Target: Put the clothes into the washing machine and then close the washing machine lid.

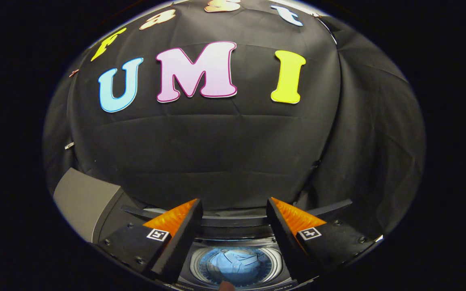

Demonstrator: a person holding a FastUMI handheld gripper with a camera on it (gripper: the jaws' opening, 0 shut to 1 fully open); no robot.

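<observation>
Gripper view: gripper (233,210) spread wide, holding nothing, fingers (184,226) well apart and poised above the washer (87,202). Between the fingers and below them, open drum (194,264) with light blue clothes (235,264) bunched inside (folds visible, garment type unclear). Dark raised lid (233,220) standing just beyond the fingertips, behind the drum opening. Grey washer corner off beside the left finger. Small pale rounded shape (227,286) at the near rim of the drum, possibly a fingertip, too little seen to tell. Black cloth wall (233,153) behind everything.
</observation>
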